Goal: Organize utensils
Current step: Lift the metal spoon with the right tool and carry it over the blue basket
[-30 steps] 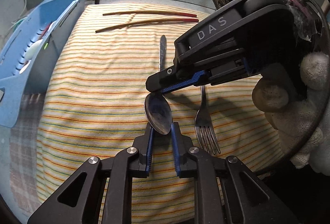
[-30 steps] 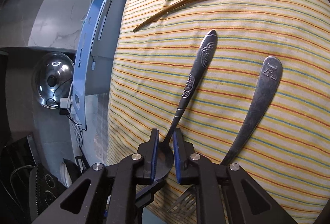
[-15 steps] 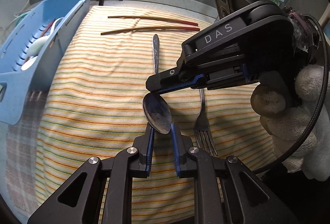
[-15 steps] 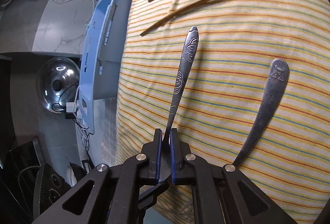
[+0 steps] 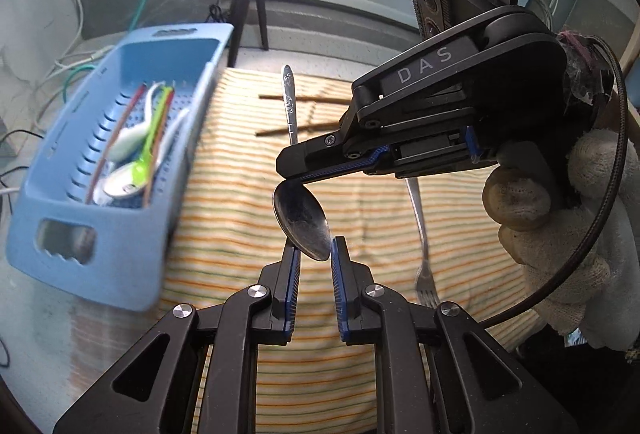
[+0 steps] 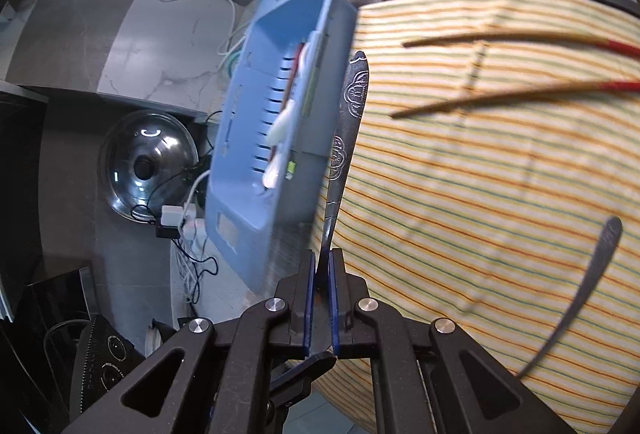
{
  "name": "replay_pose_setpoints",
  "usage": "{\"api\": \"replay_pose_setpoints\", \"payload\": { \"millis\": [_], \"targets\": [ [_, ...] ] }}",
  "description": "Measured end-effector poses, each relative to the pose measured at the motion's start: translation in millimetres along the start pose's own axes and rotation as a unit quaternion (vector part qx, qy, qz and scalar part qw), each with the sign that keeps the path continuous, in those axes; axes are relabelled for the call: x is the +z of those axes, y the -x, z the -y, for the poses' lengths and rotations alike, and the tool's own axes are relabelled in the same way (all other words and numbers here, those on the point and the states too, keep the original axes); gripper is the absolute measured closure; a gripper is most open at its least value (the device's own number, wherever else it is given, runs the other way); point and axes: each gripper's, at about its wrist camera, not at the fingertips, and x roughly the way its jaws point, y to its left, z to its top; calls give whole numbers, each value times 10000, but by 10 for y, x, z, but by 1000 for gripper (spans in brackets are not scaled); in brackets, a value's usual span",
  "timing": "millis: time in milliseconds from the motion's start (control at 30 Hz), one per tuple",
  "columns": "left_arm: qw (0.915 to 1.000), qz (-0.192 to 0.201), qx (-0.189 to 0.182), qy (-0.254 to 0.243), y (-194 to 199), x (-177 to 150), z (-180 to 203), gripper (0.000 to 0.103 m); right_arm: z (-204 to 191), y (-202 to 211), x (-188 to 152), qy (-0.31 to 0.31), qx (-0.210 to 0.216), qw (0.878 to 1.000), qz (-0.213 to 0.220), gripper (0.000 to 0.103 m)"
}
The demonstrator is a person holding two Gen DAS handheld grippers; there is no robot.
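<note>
A metal spoon [image 5: 300,218] hangs lifted above the striped cloth [image 5: 240,234], handle pointing away. My right gripper [image 5: 284,170] is shut on the spoon's neck, and in the right wrist view the patterned spoon handle [image 6: 348,122] rises from between the right gripper's [image 6: 320,266] pads. My left gripper [image 5: 314,254] holds the tip of the bowl between its blue pads. A fork [image 5: 420,234] lies on the cloth to the right, its handle [image 6: 592,274] also in the right wrist view. Two red-tipped chopsticks [image 5: 296,128] [image 6: 520,92] lie farther back.
A blue slotted basket [image 5: 120,234] [image 6: 240,194] stands left of the cloth and holds several utensils. A gloved hand [image 5: 560,234] carries the right gripper. A tripod [image 5: 248,6] stands behind the table, and a glass pot lid [image 6: 148,166] and cables lie below to the left.
Both grippers have risen together with the spoon, which now hangs clear of the cloth. The right jaws have closed on its neck. The basket has come further into view.
</note>
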Motion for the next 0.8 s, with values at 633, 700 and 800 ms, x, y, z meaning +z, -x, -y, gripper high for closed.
{"api": "replay_pose_setpoints", "payload": {
  "millis": [633,700,800],
  "targets": [
    [9996,2,-185,228,-59,371,-1171,89,-755,-778,749,196,-296,9992,194,97],
    [9995,-49,-198,250,-116,394,-1235,89,-766,-850,810,212,-398,9988,199,97],
    [9994,-143,-165,280,-204,429,-1334,89,-816,-954,874,332,-619,9973,207,95]
  ]
}}
